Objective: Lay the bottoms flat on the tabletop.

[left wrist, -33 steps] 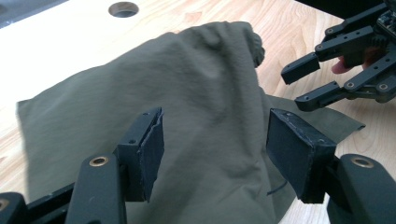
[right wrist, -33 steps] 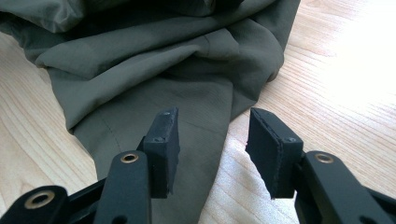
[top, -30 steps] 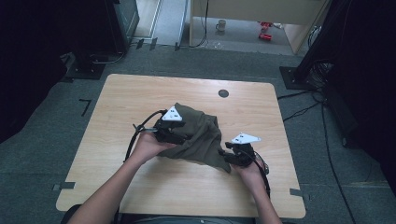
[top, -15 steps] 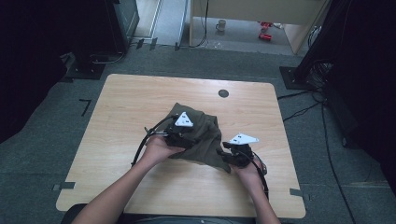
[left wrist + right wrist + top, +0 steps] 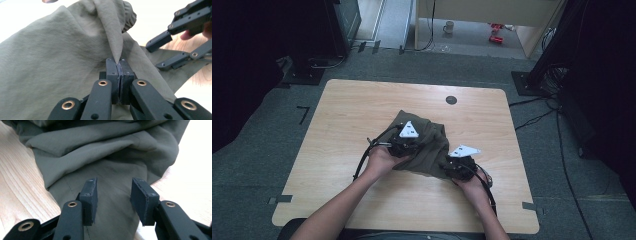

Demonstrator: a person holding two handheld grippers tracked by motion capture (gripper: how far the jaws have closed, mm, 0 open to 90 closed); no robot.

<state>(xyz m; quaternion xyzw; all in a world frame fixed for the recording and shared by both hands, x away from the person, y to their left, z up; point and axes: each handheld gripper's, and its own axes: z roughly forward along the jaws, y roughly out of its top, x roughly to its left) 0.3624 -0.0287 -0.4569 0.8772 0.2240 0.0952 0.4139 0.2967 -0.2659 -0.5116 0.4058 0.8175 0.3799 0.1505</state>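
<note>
Left gripper [image 5: 119, 75] just pinched the one olive cloth [image 5: 55, 57]; two grippers.

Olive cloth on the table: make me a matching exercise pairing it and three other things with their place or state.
1. left claw
2. right claw
3. olive cloth
4. dark round disc

a. lies bunched mid-table
b. open, jaws over the cloth's edge
c. shut on a pinched fold of cloth
d. set in the tabletop near the far edge

Pairs: 1-c, 2-b, 3-a, 4-d
</note>
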